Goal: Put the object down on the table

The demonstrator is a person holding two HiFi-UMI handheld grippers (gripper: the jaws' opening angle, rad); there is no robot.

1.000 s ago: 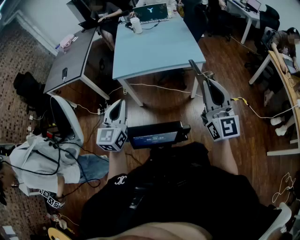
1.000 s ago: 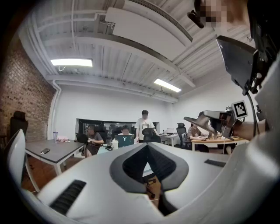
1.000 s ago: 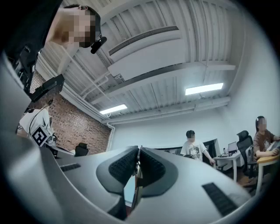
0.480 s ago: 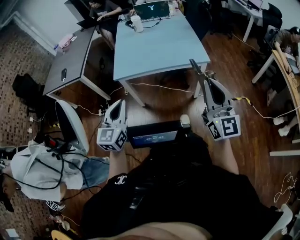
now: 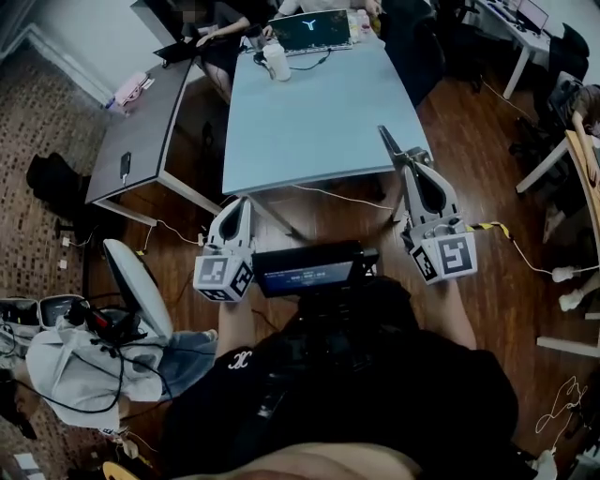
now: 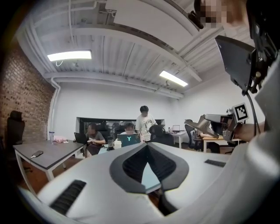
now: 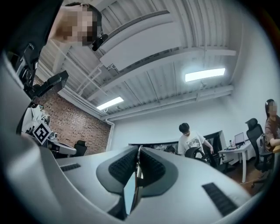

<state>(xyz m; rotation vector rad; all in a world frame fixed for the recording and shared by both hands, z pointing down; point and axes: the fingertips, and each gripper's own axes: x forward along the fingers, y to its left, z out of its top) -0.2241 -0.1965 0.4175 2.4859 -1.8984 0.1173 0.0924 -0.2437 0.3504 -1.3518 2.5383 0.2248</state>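
- While pinched by one end in the narrow jaws of the right gripper (image 5: 407, 169), pokes forward as a thin strip (image 5: 387, 142) toward the near right corner of the tabletop (image 5: 309, 112); seems to touch nothing.
- Risks a fall to the floor (image 5: 319, 223) if let go now: overlaps only that corner in the head view, with the height above it impossible to judge.
- Could slip or swivel in the grip: shows edge-on between the pads in the right gripper view, with most of its length free beyond them.
- Might strike the corner tip-first if lowered at this tilt, then twist out of the jaws or scrape along the edge.
- Calls for more reach over the bare middle before any release; lots of room there, with laptop (image 5: 314, 28) and cup (image 5: 275, 58) well apart at the far end.
- Gets no support from the left gripper (image 5: 246, 202): jaws closed tip to tip on nothing, hanging short of the near edge.
- Invites a snag or a stumble on the cable (image 5: 337, 195) lying under that edge while stepping closer.
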